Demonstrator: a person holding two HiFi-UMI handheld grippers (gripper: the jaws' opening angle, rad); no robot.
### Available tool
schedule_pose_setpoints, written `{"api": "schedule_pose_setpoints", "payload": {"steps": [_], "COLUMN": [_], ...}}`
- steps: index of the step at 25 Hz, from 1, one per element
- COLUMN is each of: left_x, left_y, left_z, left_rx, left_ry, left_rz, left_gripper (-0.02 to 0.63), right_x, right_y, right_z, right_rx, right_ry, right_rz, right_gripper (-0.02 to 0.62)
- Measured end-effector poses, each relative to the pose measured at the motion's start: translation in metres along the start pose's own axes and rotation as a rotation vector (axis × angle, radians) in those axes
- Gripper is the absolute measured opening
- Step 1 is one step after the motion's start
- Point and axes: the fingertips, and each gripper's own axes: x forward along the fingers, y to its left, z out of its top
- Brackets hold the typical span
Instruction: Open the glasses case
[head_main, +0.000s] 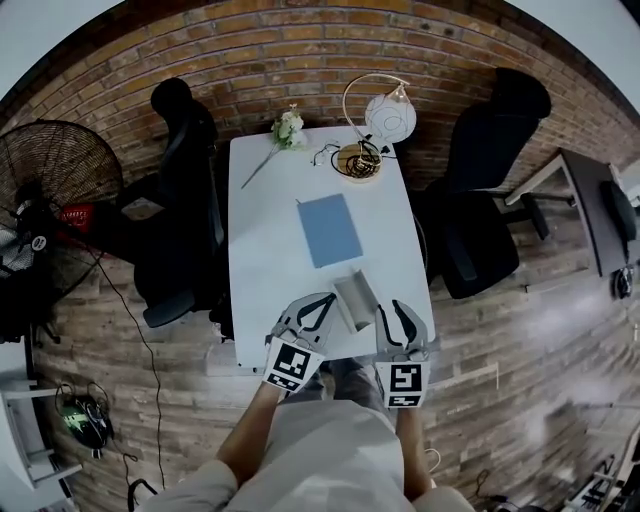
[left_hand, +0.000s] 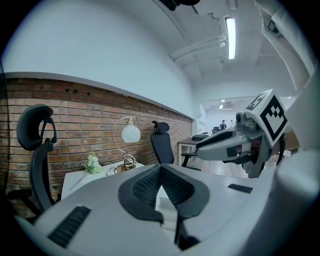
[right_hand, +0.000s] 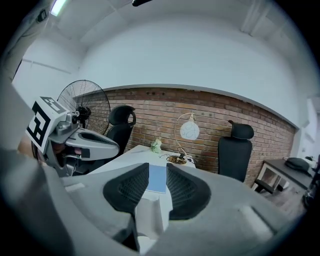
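While I am holding both claws low at the near end of the white surface (head_main: 262, 250), the grey glasses case (head_main: 355, 300) is lying between them, just beside each and close to the near edge. My left claw (head_main: 328, 300) is pressing its two dark ribbed pads (left_hand: 145, 187) together at the tips. In the left gripper view they are meeting in a point with nothing caught there. A pale shape is showing in the narrow gap below the tips, but I cannot tell what it is. From the head view those closed tips are sitting right at the case's left side, and I cannot tell whether they are touching it. My right claw (head_main: 390, 308) is standing with its jaws apart, gripping nothing. In the right gripper view the pale end of the case is showing low in the gap. The blue notebook (head_main: 329, 230) is lying farther along the same line, flat on the middle of the surface. I cannot tell whether the case's lid is raised. At the far end a flower sprig (head_main: 286, 130) is lying by the left corner. A round-shaded lamp (head_main: 388, 118) is standing by the right corner, with a coil of cable (head_main: 358, 160) just beside it. A black office chair is standing at each long side, and a fan (head_main: 55, 175) is standing on the floor to the left.
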Motion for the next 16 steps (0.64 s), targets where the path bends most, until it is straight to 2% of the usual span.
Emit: {"api": "schedule_pose_setpoints", "payload": {"steps": [11,16], "left_x": [-0.01,-0.006], "left_y": [0.006,0.016], "left_z": [-0.001,-0.003], "left_rx": [-0.027,-0.038], "left_ry": [-0.031,-0.044], "left_rz": [0.018,0.038], "left_gripper": [0.003,0.003], "right_x": [0.001,0.012], "right_y": [0.003,0.001], "right_z": [0.008,-0.006], "right_rx": [-0.019,-0.054], "right_ry": [-0.01,0.023], "right_rz": [-0.036,-0.054], "right_gripper": [0.114,0.114]}}
